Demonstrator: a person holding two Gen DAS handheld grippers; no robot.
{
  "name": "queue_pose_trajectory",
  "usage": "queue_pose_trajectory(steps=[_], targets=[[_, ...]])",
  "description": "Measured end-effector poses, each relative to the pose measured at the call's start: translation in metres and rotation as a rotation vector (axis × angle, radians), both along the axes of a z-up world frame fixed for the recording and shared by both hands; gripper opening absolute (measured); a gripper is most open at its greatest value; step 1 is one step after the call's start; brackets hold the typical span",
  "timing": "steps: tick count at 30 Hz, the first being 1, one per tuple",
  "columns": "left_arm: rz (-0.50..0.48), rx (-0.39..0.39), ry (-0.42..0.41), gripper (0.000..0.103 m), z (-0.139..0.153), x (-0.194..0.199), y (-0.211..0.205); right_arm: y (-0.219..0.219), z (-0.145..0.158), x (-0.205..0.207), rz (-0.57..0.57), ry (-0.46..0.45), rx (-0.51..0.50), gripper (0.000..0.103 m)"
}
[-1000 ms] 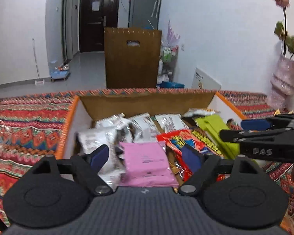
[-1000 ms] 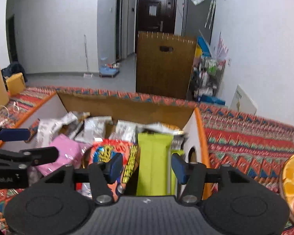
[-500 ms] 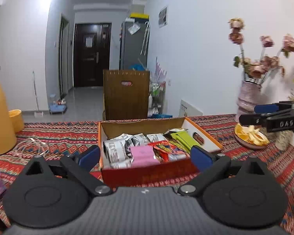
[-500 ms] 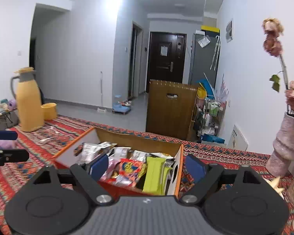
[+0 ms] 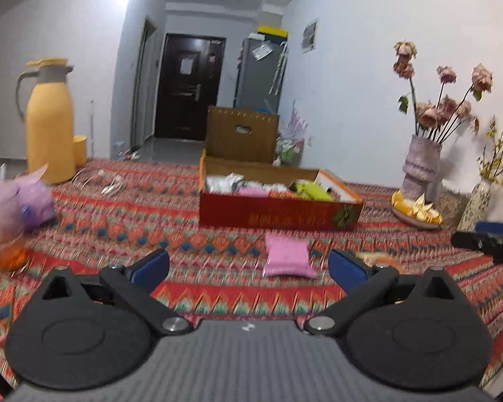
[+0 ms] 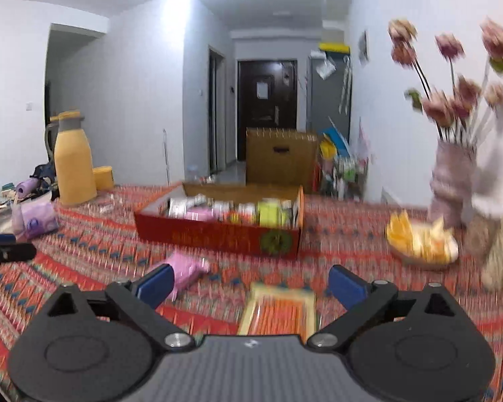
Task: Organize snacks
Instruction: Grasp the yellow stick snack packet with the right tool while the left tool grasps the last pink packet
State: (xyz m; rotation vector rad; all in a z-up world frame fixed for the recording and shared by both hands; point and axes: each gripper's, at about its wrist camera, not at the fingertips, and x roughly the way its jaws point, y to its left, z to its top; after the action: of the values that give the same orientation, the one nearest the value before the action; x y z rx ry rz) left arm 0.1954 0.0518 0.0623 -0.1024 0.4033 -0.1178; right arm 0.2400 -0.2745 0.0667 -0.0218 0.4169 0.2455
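Note:
A red cardboard box [image 5: 278, 214] full of snack packets sits on the patterned tablecloth; it also shows in the right wrist view [image 6: 218, 234]. A pink snack packet [image 5: 286, 261] lies on the cloth in front of the box, just beyond my open, empty left gripper [image 5: 248, 264]. In the right wrist view the pink packet [image 6: 184, 269] lies at the left finger. An orange packet [image 6: 280, 311] lies between the open fingers of my right gripper [image 6: 249, 283], on the cloth. The right gripper's tip shows in the left wrist view [image 5: 486, 239].
A yellow thermos [image 5: 48, 124] and purple bags [image 5: 33, 197] stand at the left. A plate of orange slices [image 5: 415, 209] and a vase of dried flowers [image 5: 422, 164] stand at the right. A brown crate [image 5: 241, 134] stands behind the table.
Both grippers have pulled back from over the box to the near side of the table. The pink and orange packets on the cloth have come into view.

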Motion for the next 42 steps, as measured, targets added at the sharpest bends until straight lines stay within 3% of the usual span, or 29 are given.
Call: queue_pose_trajectory(steps=[11, 24, 35, 42], targets=[[-0.021, 0.019, 0.08, 0.103, -0.028, -0.031, -0.016, -0.01, -0.055, -0.054, -0.087, 0.105, -0.007, 0.099], [-0.044, 0.05, 0.125, 0.103, -0.044, -0.013, -0.03, -0.012, -0.079, -0.035, -0.117, 0.18, -0.007, 0.099], [-0.1, 0.044, 0.161, 0.103, -0.055, 0.034, -0.04, -0.003, -0.086, -0.003, -0.115, 0.204, -0.024, 0.099], [-0.148, 0.062, 0.172, 0.102, -0.057, 0.114, -0.062, 0.002, -0.088, 0.044, -0.079, 0.207, -0.034, 0.099]])
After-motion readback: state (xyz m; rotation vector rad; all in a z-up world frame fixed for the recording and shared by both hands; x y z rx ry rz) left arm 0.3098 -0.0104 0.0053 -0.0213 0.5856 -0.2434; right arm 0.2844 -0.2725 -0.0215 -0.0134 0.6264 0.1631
